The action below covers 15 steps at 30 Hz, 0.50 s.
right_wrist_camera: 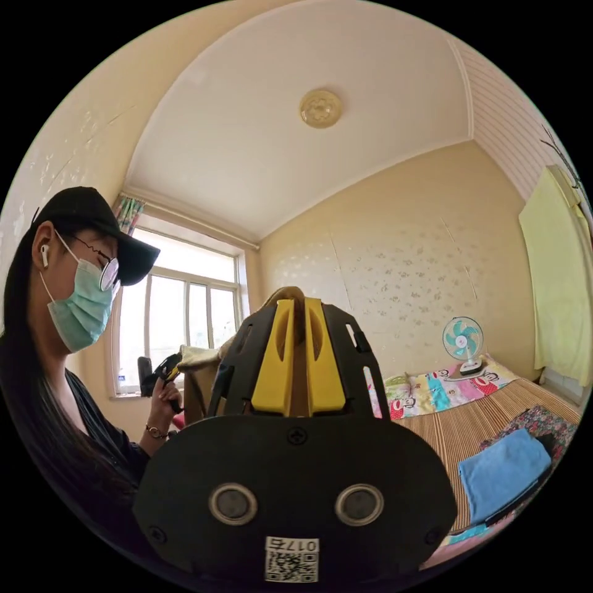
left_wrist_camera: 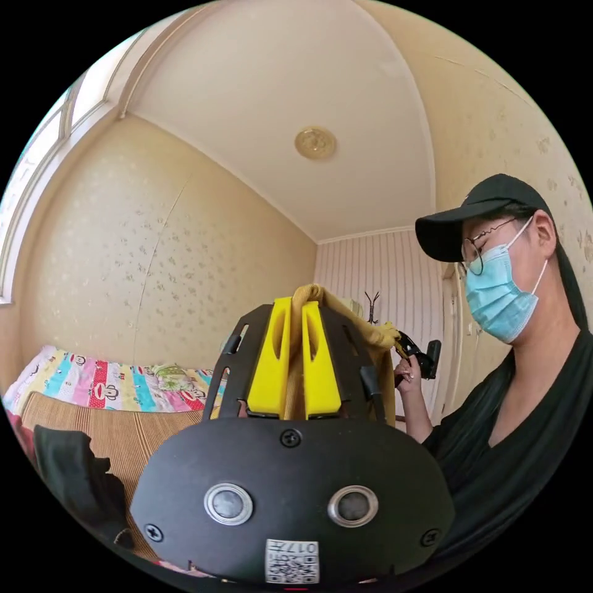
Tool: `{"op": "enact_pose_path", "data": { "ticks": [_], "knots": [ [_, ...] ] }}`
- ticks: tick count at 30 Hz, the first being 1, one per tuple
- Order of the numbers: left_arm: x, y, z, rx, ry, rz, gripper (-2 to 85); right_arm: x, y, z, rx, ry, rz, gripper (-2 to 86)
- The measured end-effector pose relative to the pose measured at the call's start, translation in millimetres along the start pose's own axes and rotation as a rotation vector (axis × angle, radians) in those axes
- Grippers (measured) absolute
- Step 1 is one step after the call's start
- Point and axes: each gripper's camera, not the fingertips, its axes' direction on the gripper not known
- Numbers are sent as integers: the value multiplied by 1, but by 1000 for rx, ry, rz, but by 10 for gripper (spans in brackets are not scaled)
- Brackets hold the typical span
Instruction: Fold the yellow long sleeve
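Observation:
The yellow long sleeve (left_wrist_camera: 346, 312) is held up in the air between both grippers. In the left gripper view my left gripper (left_wrist_camera: 297, 304) is shut on a fold of it, and the cloth runs rightwards to the other gripper (left_wrist_camera: 412, 353), held in a hand. In the right gripper view my right gripper (right_wrist_camera: 297, 302) is shut on the garment's edge (right_wrist_camera: 290, 292). The cloth (right_wrist_camera: 201, 364) hangs leftwards to the other gripper (right_wrist_camera: 162, 374) in a hand. Most of the garment is hidden behind the gripper bodies.
A person in dark clothes stands close beside the grippers. A bed with a straw mat (right_wrist_camera: 488, 414) and a patterned sheet (left_wrist_camera: 105, 386) lies below. On it are a blue folded cloth (right_wrist_camera: 503, 472), a small fan (right_wrist_camera: 463, 343) and dark clothing (left_wrist_camera: 71, 472). A window (right_wrist_camera: 179, 315) is behind.

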Motion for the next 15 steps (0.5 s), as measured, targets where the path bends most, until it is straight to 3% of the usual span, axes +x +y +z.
{"op": "enact_pose_path", "data": {
  "ticks": [4,7,9,10,12,13,15],
  "knots": [
    [-30,-26,40,-111,-131,-67,33,17,-17,71,-125,101,-16,35],
    [-109,-21,113,-268,-284,-140,34,74,-10,188,-343,171,23,43],
    [-184,-2,177,-459,-416,-202,43,141,31,323,-632,293,-25,58],
    [-242,25,217,-569,-484,-256,67,161,49,356,-704,336,-26,64],
    [-324,86,254,-719,-586,-420,86,245,142,453,-1025,461,171,71],
    [-359,131,263,-805,-609,-536,90,258,164,464,-1086,476,215,68],
    [-370,186,259,-819,-556,-562,90,273,232,459,-1118,462,266,75]
  ]
}}
